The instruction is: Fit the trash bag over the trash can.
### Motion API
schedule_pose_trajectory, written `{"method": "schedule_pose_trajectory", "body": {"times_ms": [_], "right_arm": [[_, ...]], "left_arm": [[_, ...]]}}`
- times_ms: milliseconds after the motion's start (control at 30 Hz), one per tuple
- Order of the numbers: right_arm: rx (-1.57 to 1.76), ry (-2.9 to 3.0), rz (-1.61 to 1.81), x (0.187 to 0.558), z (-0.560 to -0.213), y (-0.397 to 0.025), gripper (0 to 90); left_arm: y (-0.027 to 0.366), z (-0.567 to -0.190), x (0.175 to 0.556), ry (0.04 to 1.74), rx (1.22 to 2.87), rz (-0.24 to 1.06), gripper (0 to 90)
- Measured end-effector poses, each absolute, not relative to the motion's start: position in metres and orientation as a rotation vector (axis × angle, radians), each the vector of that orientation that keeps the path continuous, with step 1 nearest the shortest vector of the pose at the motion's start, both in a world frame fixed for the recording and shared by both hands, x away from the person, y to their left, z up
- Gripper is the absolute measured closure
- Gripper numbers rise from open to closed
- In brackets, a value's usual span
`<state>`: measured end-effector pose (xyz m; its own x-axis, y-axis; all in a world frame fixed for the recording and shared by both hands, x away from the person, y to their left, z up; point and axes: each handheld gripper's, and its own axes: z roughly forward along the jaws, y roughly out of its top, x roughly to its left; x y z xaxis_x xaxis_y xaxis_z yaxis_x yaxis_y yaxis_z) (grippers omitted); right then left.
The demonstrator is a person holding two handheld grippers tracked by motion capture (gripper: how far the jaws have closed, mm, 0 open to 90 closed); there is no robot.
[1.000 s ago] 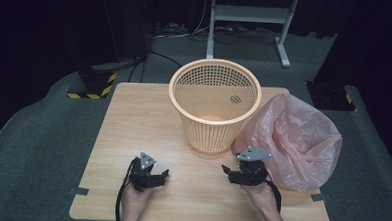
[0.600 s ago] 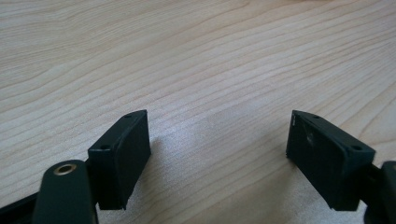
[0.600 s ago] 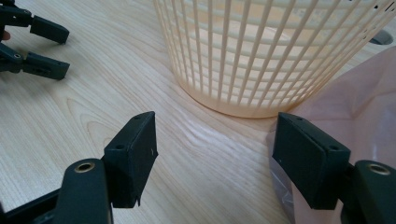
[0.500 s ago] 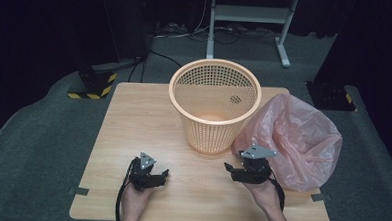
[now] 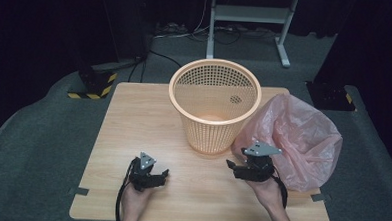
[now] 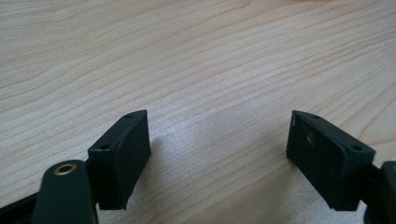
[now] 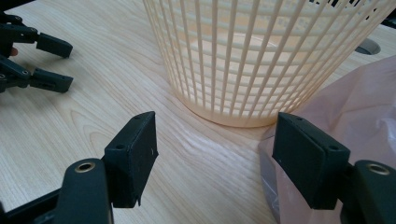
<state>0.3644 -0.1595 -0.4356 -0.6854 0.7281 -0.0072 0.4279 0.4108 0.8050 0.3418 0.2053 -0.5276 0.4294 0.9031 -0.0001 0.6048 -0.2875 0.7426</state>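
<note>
While low over the near table (image 5: 134, 113), left gripper (image 5: 162, 176) with jaws wide on bare wood, open room leftward. Right gripper (image 5: 233, 167), jaws wide, perhaps brushing the pink bag (image 5: 303, 135) beside the upright orange basket (image 5: 214, 106).

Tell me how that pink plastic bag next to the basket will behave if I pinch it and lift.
The pink bag looks thin, crumpled and translucent, so it will probably be floppy and sag from whichever jaws pinch it. It seems puffed with air rather than filled, so likely very light. Its glossy film may slip.
</note>
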Motion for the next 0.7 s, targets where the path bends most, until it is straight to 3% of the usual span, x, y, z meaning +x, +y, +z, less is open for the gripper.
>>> {"method": "schedule_pose_trajectory", "body": {"times_ms": [700], "right_arm": [[0.980,2.289,1.227,0.365,-0.419,-0.171,30.7]], "left_arm": [[0.205,-0.528,0.342,1.270,2.005,0.563,21.7]]}}
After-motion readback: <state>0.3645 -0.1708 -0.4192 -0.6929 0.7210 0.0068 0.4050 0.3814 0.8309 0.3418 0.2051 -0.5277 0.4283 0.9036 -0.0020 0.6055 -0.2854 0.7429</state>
